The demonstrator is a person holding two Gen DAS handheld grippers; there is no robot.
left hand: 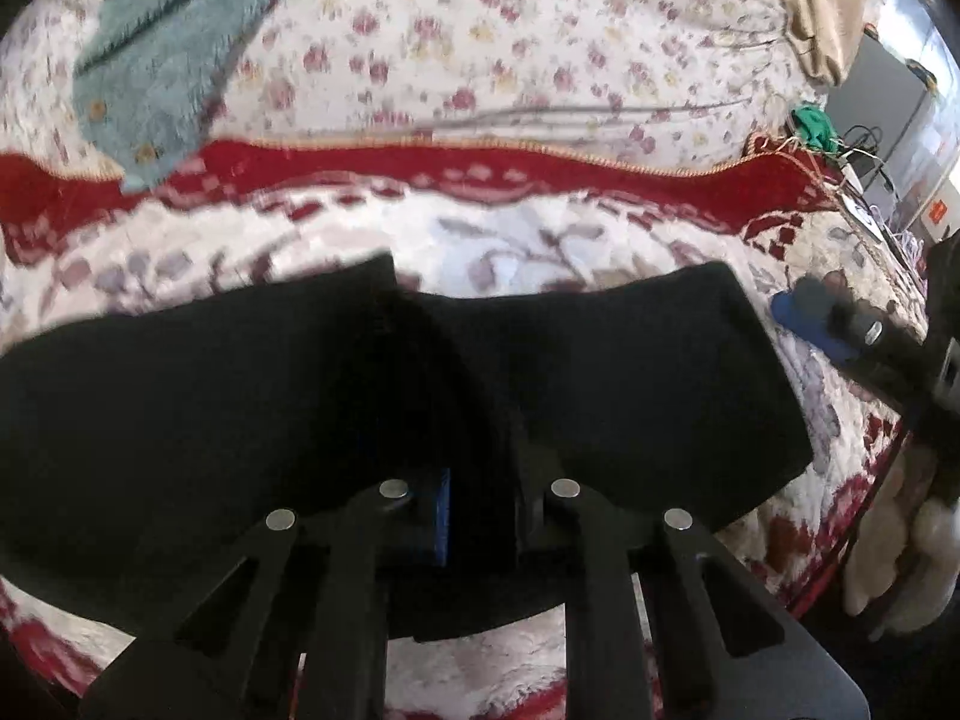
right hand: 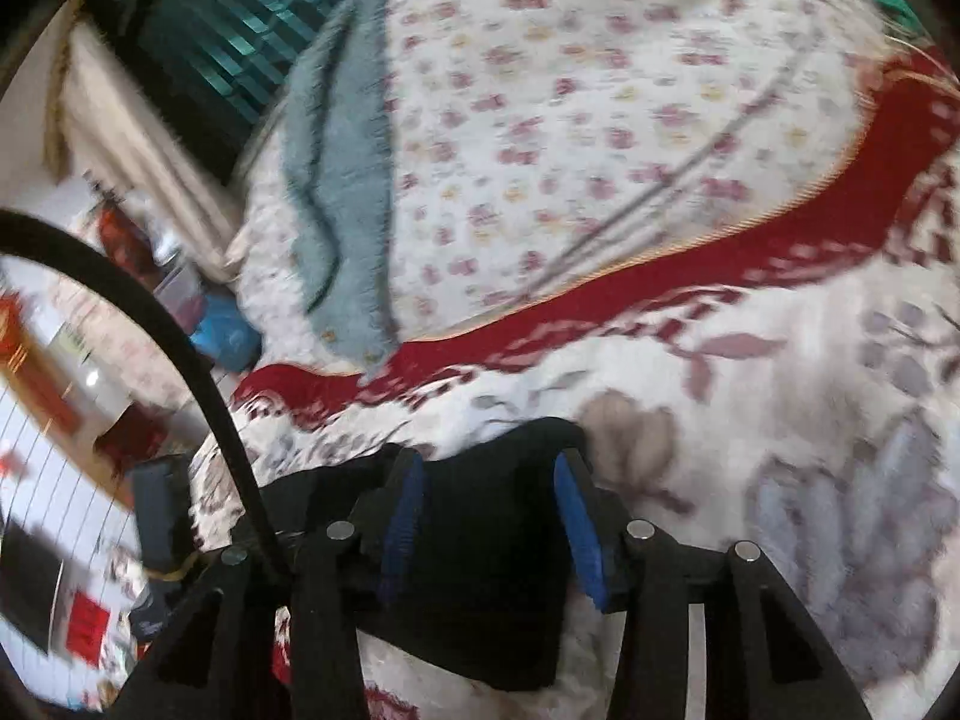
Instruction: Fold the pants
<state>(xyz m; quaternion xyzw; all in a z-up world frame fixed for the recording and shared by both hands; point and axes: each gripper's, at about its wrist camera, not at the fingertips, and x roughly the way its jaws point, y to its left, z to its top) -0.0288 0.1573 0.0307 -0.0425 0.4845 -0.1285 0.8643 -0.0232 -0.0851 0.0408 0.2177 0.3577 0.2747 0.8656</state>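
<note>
Covering nearly everything in view is the bed [left hand: 540, 60], spread with a floral quilt and, nearer, a red-bordered plush blanket [left hand: 480, 168], with a teal fuzzy garment [left hand: 150, 72] lying at the far left. Next in size are the black pants [left hand: 630, 372], lying across the plush blanket as a compact dark band with one layer lapped over another, so at least one fold looks done. What remains, I judge, is a last fold or a smoothing. The left gripper [left hand: 480, 516] sits low over the cloth with a gap between its pads; whether it pinches fabric I cannot tell. The right gripper [right hand: 489, 522] has its blue pads spread apart, straddling the pants' end, clamped on nothing.
</note>
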